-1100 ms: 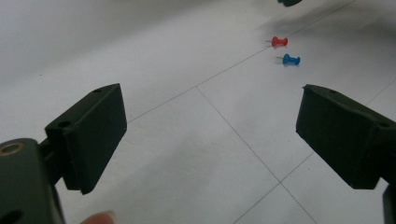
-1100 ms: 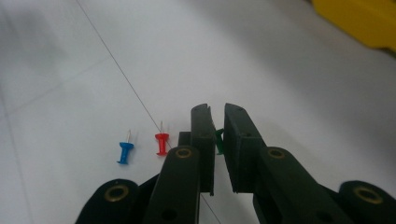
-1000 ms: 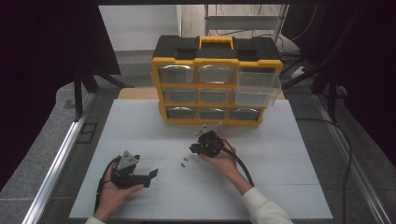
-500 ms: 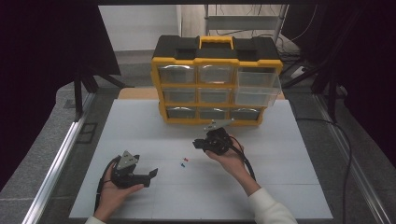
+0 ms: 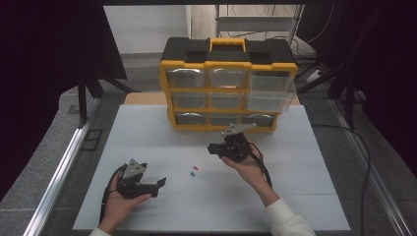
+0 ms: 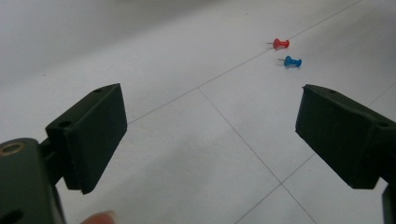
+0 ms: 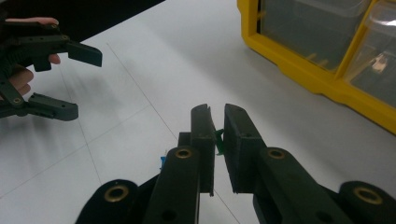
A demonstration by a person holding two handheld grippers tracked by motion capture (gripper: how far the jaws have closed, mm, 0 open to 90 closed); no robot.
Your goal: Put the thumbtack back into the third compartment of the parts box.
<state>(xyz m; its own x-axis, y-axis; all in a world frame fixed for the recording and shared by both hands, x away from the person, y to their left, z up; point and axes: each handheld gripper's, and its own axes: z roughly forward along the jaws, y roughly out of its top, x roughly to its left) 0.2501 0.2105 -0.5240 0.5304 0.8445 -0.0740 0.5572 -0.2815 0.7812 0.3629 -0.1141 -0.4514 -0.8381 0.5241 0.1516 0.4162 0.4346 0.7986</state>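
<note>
Right gripper (image 7: 217,133) was pinched nearly closed on a green pushpin (image 7: 218,141) and had lifted off the table toward the yellow organizer (image 5: 228,83), likely for stowing. Left gripper (image 6: 210,135) sat wide open, empty, near 2 pins: red pushpin (image 6: 281,43), blue pushpin (image 6: 293,61).

The place looked like a lab or recording workspace, not a home. A white gridded table (image 5: 147,132) stood framed by aluminium rails (image 5: 59,177), with black curtains (image 5: 49,49) hung on both sides and loose cables (image 5: 366,162) trailing over a grey floor. A yellow-and-black parts organiser (image 5: 228,83) with clear drawers sat at the far edge of the table, and metal shelving (image 5: 255,22) with more wiring stood behind it.
</note>
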